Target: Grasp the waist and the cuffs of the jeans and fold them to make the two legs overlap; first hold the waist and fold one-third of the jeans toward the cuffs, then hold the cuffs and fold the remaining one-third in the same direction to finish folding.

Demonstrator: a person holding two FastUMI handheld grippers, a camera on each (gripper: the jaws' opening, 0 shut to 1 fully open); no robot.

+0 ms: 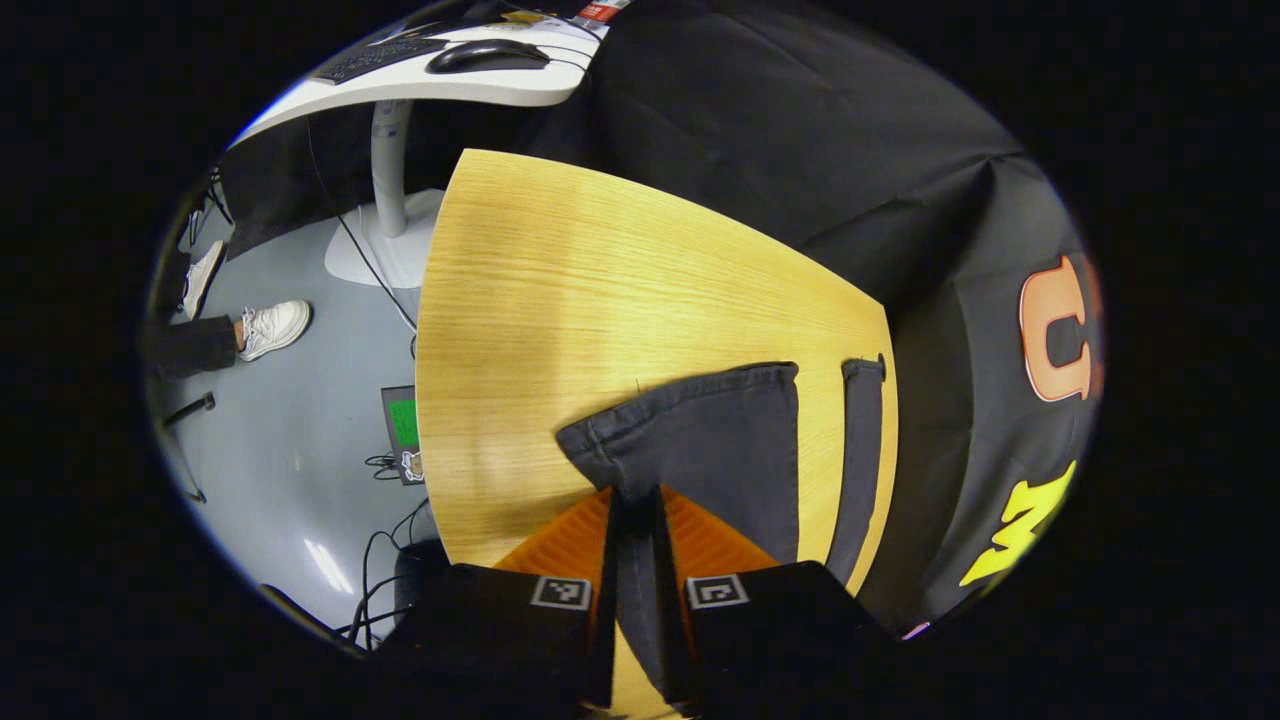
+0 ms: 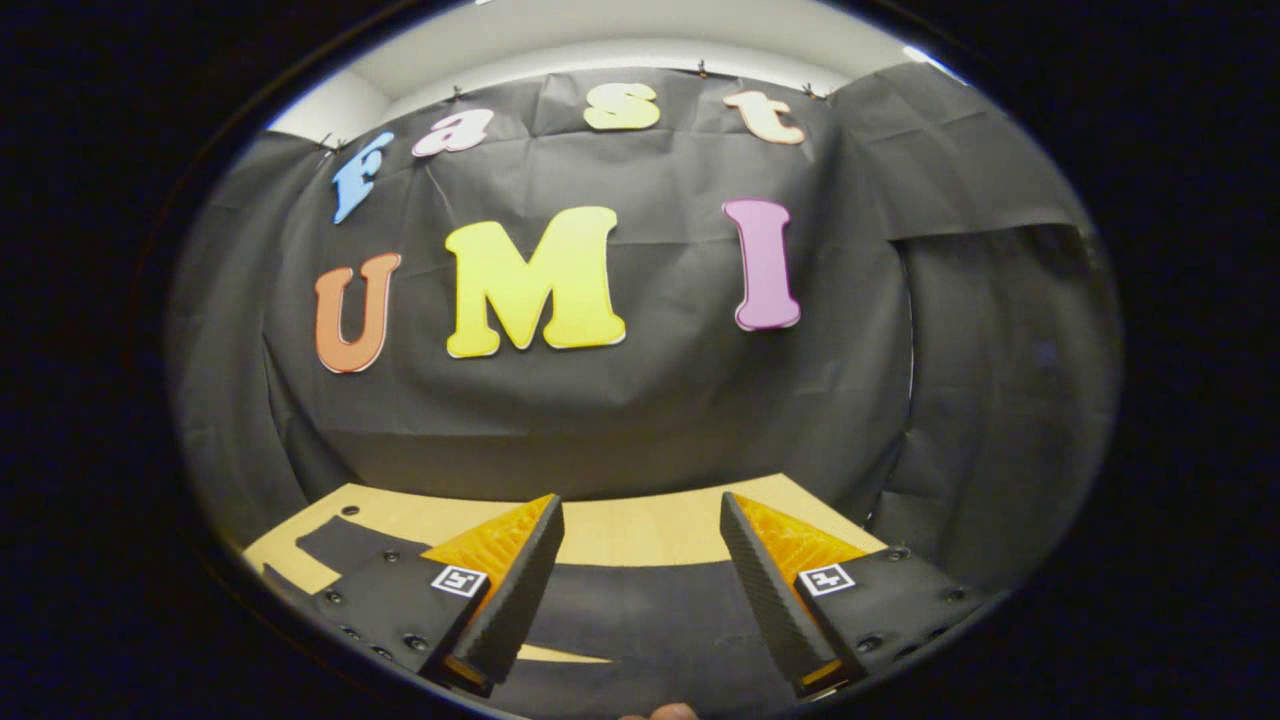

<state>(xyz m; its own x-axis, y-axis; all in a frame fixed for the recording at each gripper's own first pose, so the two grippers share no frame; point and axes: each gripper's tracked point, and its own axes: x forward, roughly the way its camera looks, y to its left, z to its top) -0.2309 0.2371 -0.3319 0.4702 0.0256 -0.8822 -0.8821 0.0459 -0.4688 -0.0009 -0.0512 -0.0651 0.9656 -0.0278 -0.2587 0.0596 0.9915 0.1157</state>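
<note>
In the left gripper view the left gripper (image 1: 637, 500) has its two fingers drawn together on a fold of the dark jeans (image 1: 720, 440), the cloth pinched up between them and running down through the narrow gap. From that pinch the denim spreads out over the wooden worktop (image 1: 560, 300) as a wide leg ending in a hemmed cuff, with a second narrow strip of the same denim lying beside it along the worktop's far edge, a bare band of wood between the two. Past the worktop's other edge lie a grey floor (image 1: 290, 440) with cables, a white desk (image 1: 450, 80) carrying a mouse and keyboard, and a person's white shoe (image 1: 272, 326). In the right gripper view the right gripper (image 2: 640, 530) stands with its fingers wide apart above the jeans, holding nothing; dark denim lies on the worktop below them, with pale wood beyond it.
</note>
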